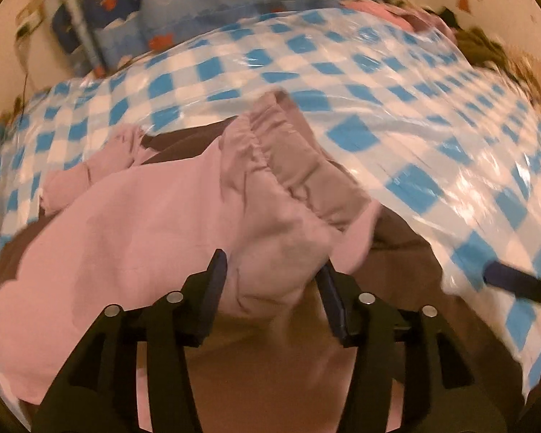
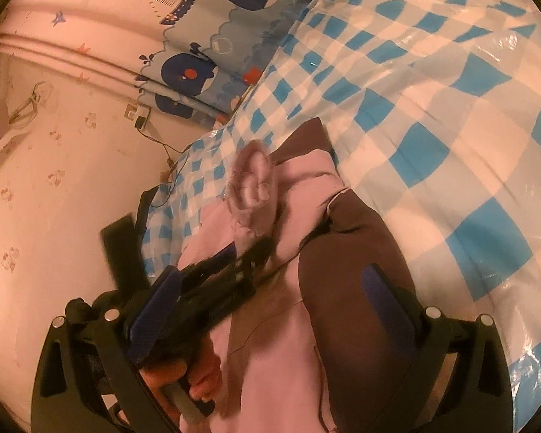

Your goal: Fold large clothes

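The garment (image 1: 155,223) lies on the tablecloth (image 1: 396,83), spread at its near edge. The gathered cuff (image 1: 270,151) rests on top of the garment, toward its far side. Behind the tablecloth hangs the curtain (image 1: 184,3), and clothes (image 1: 487,47) are heaped at the tablecloth's far right corner.

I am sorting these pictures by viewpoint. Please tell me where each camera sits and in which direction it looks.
Left wrist: on the left claw, looking steeply down on the pink and brown garment; both its fingers show, apart.
Right wrist: on the right claw, looking along the garment toward the whale-print cloth; its fingers, the left claw and a hand show.
Shared: garment, blue checked cover, whale-print cloth.
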Available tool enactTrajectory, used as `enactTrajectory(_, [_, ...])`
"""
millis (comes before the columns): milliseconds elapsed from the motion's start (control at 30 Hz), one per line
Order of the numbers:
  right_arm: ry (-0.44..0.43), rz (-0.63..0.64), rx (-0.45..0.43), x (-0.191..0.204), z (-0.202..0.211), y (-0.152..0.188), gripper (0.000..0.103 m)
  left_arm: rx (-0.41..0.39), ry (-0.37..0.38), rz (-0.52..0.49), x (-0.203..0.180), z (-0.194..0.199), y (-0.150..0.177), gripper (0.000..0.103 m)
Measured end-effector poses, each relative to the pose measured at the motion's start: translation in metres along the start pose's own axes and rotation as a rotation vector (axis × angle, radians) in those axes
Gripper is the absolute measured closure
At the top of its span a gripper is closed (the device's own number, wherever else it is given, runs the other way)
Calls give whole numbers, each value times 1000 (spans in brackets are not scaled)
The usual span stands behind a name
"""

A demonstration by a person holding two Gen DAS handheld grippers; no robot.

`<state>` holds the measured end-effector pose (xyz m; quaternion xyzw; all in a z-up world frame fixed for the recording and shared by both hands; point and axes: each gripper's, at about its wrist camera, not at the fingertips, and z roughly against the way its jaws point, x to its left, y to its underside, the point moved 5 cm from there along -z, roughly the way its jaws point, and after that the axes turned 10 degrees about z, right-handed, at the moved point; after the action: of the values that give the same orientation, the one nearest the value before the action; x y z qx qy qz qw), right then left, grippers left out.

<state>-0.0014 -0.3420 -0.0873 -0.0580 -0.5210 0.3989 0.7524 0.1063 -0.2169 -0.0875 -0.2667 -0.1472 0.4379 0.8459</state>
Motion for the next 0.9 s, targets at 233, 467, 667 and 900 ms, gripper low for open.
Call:
enactTrajectory(233, [88,86,-48,8,9,-8,6,-131,76,189,56,84,12,43])
enactTrajectory(467, [195,748,-75,150,-27,-34,6,-280,-86,512,224,144,1,39])
enactTrajectory(667, [355,847,143,149,-144,-67,6,-252,-156,663,313,121,9,38])
enactTrajectory(900, [304,478,422,-7,-196,-34,6,-22,-122,694,330,21,66,37])
